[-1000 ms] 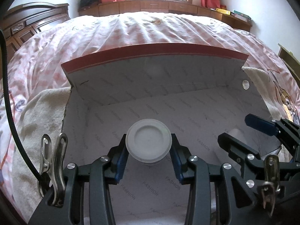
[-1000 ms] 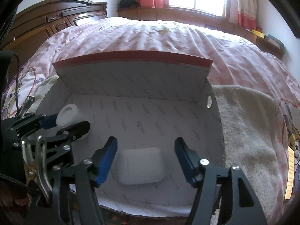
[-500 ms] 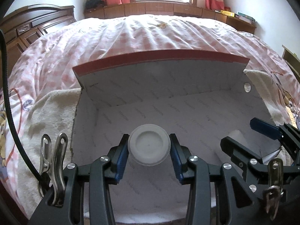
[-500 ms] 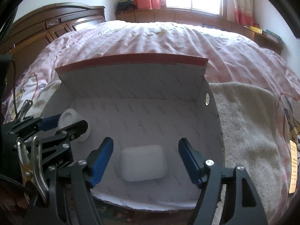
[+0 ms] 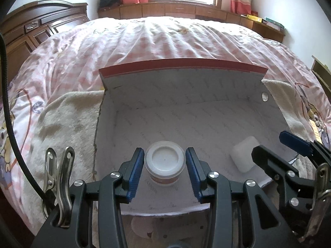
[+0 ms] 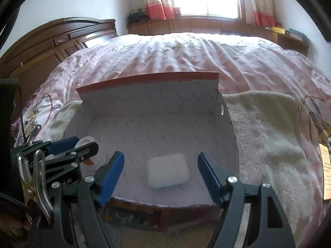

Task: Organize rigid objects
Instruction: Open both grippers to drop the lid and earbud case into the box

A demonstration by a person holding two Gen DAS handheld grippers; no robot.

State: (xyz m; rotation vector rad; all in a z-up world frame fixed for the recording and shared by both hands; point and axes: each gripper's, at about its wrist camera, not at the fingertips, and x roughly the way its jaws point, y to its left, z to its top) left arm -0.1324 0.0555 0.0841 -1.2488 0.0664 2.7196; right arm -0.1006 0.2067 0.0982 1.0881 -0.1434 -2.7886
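A white round jar (image 5: 164, 163) with an orange band stands on the floor of an open cardboard box (image 5: 186, 95). My left gripper (image 5: 164, 171) is open, its blue pads either side of the jar with small gaps. A white rounded case (image 6: 168, 169) lies on the box floor, also in the left wrist view (image 5: 244, 154). My right gripper (image 6: 161, 177) is open and empty above the box's near edge, the case between its pads further in. The jar shows partly behind the left gripper in the right wrist view (image 6: 91, 157).
The box sits on a cream fleece towel (image 6: 264, 136) on a pink checked bed cover (image 5: 165, 39). A dark wooden headboard (image 6: 51, 45) stands at the left. The box's red-edged back flap (image 6: 149, 78) stands upright.
The left gripper has opened and let go of the jar, which now stands on the box floor. Both grippers have pulled back and up from the box.
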